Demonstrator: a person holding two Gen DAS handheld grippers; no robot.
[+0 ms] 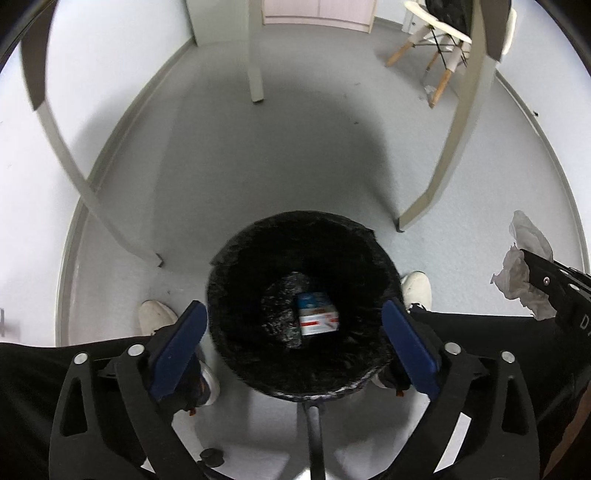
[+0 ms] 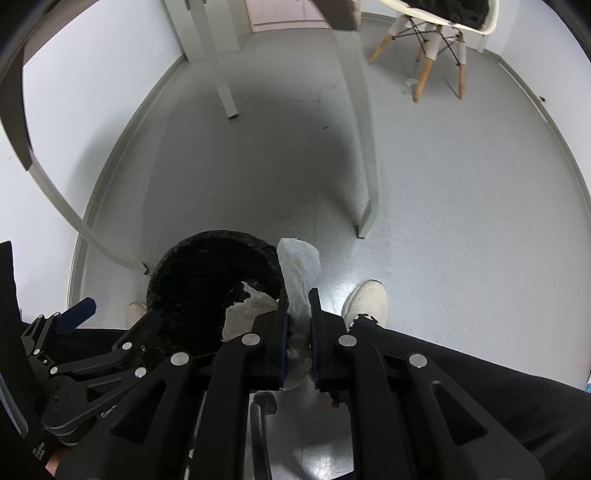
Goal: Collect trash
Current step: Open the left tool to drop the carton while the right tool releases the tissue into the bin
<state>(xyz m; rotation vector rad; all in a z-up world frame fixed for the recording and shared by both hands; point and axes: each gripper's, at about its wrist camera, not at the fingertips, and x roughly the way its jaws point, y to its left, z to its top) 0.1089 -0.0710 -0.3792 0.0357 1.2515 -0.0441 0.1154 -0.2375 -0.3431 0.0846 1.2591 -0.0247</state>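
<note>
my left gripper point(image 1: 293, 334) has dark blue pads point(image 1: 179, 349) on black linkage with silver rivets. between its jaws i see the black bin point(image 1: 295, 302), lined in glossy black plastic, and deep inside it a small box point(image 1: 317, 314) that is blue on top, white below, with a red stripe. off to that gripper's right is crumpled white tissue point(image 1: 524, 258). my right gripper point(image 2: 298, 325) is black too, its blue pads closed on that white tissue. just beyond the tongs are white shoes point(image 2: 365, 301) under black trousers. the floor point(image 1: 295, 155) is pale grey, the table legs point(image 1: 255, 51) light grey-beige, and the far chair point(image 2: 432, 33) has a white seat with light wooden legs.
</note>
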